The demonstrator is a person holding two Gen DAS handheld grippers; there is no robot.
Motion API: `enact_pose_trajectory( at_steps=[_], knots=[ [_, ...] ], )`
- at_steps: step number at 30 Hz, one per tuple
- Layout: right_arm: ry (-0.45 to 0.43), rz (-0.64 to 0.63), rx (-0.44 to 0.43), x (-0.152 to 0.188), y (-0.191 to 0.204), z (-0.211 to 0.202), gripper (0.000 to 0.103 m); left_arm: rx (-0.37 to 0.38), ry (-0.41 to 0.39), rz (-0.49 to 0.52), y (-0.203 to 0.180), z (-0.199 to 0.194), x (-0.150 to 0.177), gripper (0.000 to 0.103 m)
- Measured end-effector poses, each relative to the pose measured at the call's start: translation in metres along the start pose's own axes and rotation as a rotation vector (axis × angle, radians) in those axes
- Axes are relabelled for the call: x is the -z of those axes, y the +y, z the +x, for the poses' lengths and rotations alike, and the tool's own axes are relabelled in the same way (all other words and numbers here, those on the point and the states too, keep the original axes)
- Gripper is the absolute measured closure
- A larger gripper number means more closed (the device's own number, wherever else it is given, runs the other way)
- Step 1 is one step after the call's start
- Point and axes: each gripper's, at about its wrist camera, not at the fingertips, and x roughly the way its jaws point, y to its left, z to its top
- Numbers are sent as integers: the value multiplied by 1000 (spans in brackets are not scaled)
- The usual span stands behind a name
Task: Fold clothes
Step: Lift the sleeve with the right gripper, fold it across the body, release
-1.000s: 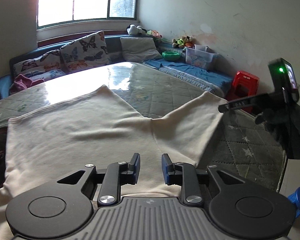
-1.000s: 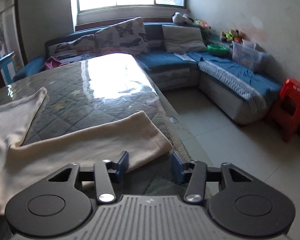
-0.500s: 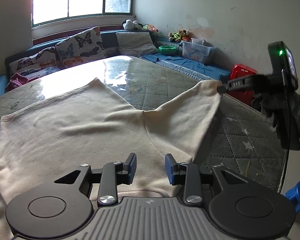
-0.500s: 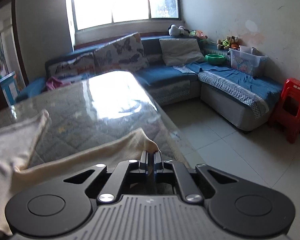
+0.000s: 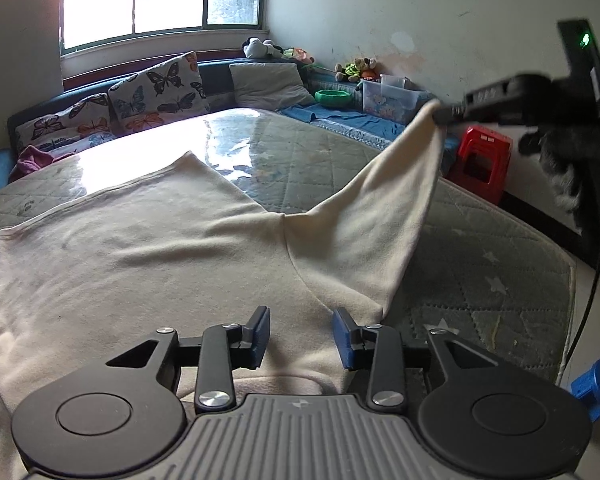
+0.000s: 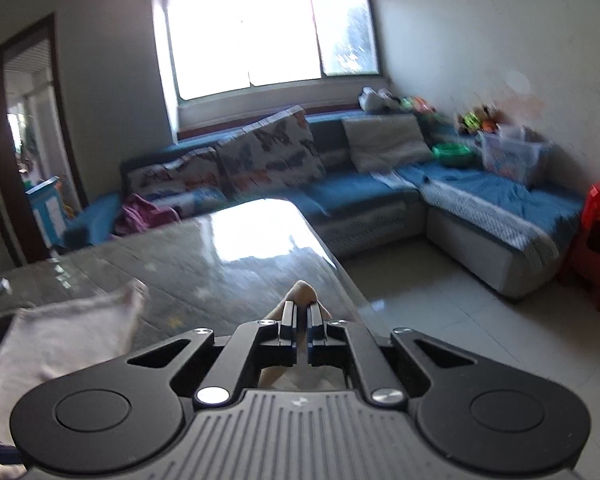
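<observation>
Cream sweatshirt point(image 5: 148, 256) lay across the worktop point(image 5: 480, 264), its sleeve point(image 5: 384, 208) stretched up rightward, cuff pinched in the right claw point(image 6: 300, 314); left claw point(image 5: 302, 334) hovered wide.

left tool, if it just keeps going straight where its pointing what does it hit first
Probably the cream garment: the open left tool hovers low over it, aimed along the cloth toward the crease where the lifted sleeve begins. Height above the fabric is unclear.
</observation>
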Motion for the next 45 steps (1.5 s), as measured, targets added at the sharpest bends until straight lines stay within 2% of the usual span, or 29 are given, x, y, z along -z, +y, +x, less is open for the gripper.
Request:
enact_pose_trajectory(
  at_steps=[4, 8, 15, 18, 24, 30, 33, 39, 45],
  knots=[
    [-43, -46, -75, -23, 28, -19, 99, -10, -15, -19, 6, -8, 1, 64],
    [-78, -138, -178, -39, 73, -36, 99, -43, -35, -54, 22, -24, 7, 60],
    [-73, -288, -364, -37, 163, -42, 99, -132, -74, -150, 61, -57, 23, 58],
    [-30, -339, -435, -24, 197, -37, 99, -173, -91, -199, 79, -72, 31, 57],
    [123, -458, -562, 34, 265, -20, 99, -226, -91, -281, 104, -88, 50, 57],
    [251, -534, -634, 83, 290, -11, 98, -235, -76, -306, 110, -91, 62, 57],
    [289, -540, -645, 90, 288, -13, 93, -230, -71, -305, 109, -93, 63, 56],
    [245, -519, -588, 78, 252, -32, 67, -230, -90, -302, 108, -100, 61, 56],
    [244, -486, -364, 79, 189, -32, 65, -207, -99, -264, 101, -94, 49, 58]
  ],
)
